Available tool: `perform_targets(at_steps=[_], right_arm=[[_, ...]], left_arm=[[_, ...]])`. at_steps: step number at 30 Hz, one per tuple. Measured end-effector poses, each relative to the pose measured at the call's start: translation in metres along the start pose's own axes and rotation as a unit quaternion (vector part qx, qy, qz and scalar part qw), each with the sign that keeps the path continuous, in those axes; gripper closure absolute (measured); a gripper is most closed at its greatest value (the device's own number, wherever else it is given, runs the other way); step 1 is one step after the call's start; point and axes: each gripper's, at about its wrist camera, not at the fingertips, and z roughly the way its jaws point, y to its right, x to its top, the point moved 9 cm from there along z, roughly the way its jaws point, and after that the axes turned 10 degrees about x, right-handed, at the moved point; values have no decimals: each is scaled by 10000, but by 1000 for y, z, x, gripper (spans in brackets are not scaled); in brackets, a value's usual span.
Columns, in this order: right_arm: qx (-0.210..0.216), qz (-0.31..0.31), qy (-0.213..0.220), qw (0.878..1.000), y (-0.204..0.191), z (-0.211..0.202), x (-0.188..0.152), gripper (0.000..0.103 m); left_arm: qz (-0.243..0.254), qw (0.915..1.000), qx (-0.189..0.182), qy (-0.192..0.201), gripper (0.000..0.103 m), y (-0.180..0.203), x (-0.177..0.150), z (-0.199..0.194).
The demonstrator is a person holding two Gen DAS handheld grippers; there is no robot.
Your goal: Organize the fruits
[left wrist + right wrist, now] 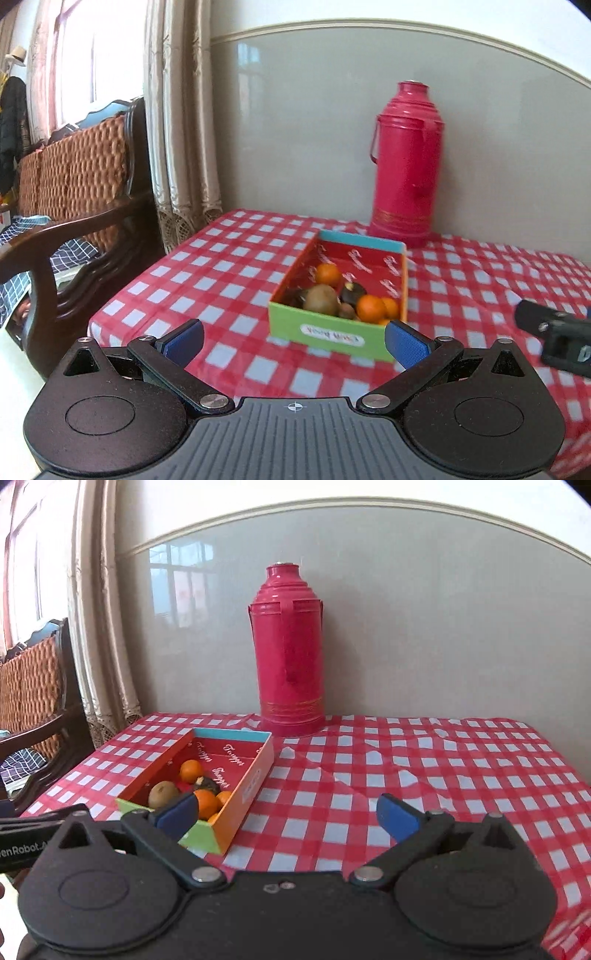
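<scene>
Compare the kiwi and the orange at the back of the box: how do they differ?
The kiwi is dull brown and oval; the far orange is bright orange and round. The kiwi looks larger. It lies nearer the box's green end, the orange further in. Both rest loose inside, ungripped.

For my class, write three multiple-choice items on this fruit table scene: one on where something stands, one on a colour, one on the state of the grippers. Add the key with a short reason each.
1. Where does the thermos stand?
A. inside the box
B. behind the box, by the wall
C. on the chair

2. What colour is the near end wall of the box?
A. green
B. black
C. white

3. How are the left gripper and the right gripper?
A. both shut on fruit
B. one holds the thermos
C. both open, holding nothing

Key: 1 B, it stands on the tablecloth against the wall; 2 A, the near end wall is green; 3 C, fingers are spread with nothing between them.
</scene>
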Motion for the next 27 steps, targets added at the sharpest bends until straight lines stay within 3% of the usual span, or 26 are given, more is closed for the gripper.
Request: perform_targets(at_steps=[8,27], right_arm=[[11,-134,96,9999,-7,-7,6,6],[-2,-189,59,9998,-10,-1,-1,6]], left_arm=[[68,9999,-8,143,0,-1,9,-24],[48,10000,-8,-19,0,-3,0,-9]])
